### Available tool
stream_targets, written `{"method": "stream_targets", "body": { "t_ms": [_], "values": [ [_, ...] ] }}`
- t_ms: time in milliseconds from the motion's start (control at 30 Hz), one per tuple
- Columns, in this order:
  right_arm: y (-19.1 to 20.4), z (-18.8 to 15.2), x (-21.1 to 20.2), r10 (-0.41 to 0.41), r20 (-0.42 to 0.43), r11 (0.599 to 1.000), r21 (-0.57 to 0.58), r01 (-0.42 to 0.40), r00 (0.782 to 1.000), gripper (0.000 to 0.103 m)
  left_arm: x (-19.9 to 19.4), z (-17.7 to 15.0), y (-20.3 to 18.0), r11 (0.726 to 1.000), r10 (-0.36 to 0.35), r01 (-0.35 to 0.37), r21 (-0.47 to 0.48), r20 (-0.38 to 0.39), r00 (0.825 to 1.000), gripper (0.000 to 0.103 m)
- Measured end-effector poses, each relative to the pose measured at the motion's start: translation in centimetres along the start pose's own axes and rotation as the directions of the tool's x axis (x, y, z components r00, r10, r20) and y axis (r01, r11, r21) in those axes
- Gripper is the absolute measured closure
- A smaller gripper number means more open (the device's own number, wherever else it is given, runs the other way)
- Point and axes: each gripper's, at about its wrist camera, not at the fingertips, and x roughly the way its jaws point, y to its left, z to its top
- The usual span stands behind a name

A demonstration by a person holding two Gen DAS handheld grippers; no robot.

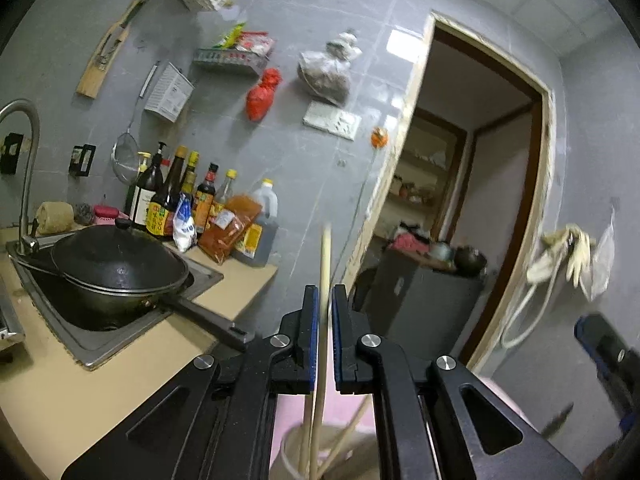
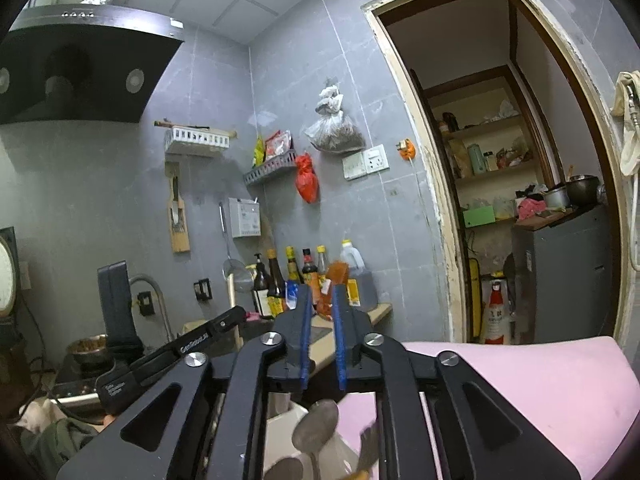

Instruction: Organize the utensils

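My left gripper [image 1: 325, 300] is shut on a pale wooden chopstick [image 1: 323, 320] that stands upright between its blue pads, its lower end reaching down into a white utensil holder [image 1: 292, 452] with other chopsticks in it. My right gripper [image 2: 321, 300] has its jaws narrowly apart with nothing between them. Below it are metal spoons [image 2: 316, 428] and a fork in a white holder [image 2: 288, 424] on a pink surface [image 2: 520, 380]. The left gripper's body [image 2: 168, 356] shows at the left in the right wrist view.
A black wok [image 1: 116, 264] sits in the sink [image 1: 80, 344] beside a tap [image 1: 24, 168]. Sauce bottles [image 1: 180, 196] stand at the wall. A doorway [image 2: 500, 180] opens on the right with shelves and a grey cabinet [image 2: 560, 272]. A range hood [image 2: 80, 64] hangs at upper left.
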Motion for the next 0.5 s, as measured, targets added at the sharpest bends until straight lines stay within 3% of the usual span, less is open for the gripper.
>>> {"method": "stream_targets", "body": {
  "t_ms": [33,100,167,300,467,500],
  "values": [
    [-0.1,0.0,-0.2,-0.005,-0.003,1.0,0.0,0.005,1.0,0.078,-0.1,-0.4,0.0,1.0,-0.005,0.006,0.005,-0.023,1.0,0.096],
    [-0.2,-0.1,-0.8,-0.018,-0.012,1.0,-0.003,0.018,1.0,0.078,-0.4,-0.8,-0.1,1.0,-0.013,0.014,0.006,-0.049,0.999,0.088],
    [-0.3,-0.2,-1.5,-0.036,-0.022,0.999,-0.009,0.036,0.999,0.075,-0.7,-1.2,-0.2,1.0,-0.018,0.019,0.008,-0.075,0.997,0.071],
    [-0.5,-0.4,-2.9,-0.066,-0.031,0.998,-0.009,0.065,0.997,0.055,-1.9,-1.8,-0.8,0.999,-0.03,0.031,0.014,-0.099,0.995,0.065],
    [-0.5,-0.7,-5.1,-0.113,-0.055,0.993,-0.033,0.111,0.992,0.046,-3.9,-2.3,-2.1,0.998,-0.031,0.037,0.046,-0.119,0.992,0.048],
    [-0.5,-0.8,-5.7,-0.126,-0.057,0.992,-0.036,0.124,0.99,0.039,-4.5,-2.5,-2.4,0.998,-0.028,0.035,0.056,-0.121,0.992,0.046]
  ]
}}
